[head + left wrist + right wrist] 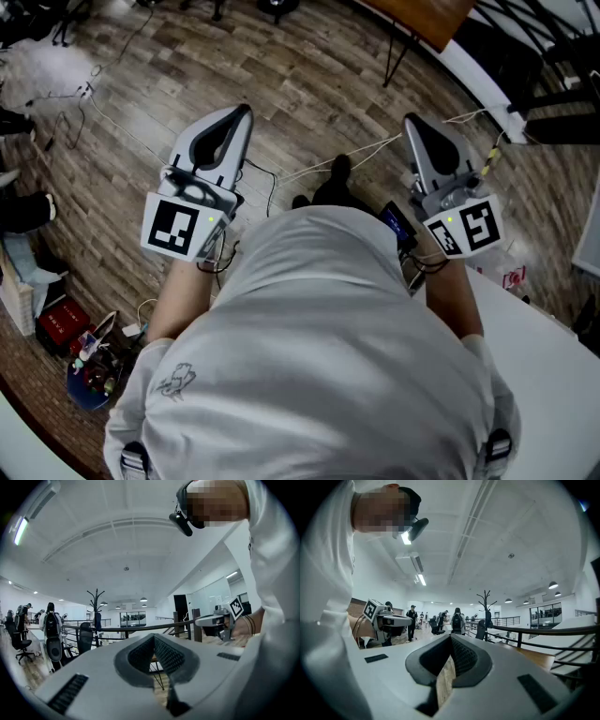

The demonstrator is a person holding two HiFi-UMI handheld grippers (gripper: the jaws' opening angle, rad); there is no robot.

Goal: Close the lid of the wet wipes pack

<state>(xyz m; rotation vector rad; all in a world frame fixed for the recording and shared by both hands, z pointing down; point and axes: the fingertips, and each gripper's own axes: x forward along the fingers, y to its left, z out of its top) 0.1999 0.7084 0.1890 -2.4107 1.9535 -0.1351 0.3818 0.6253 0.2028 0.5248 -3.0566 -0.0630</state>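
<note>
Left hand-held gripper (246, 111) and right hand-held gripper (410, 120) both pinched shut, empty, level over the wood floor (281, 66); no wipes pack in sight, so find it first.

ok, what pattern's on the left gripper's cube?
Black square marker on white, on the cube; clearest in the head view.
</note>
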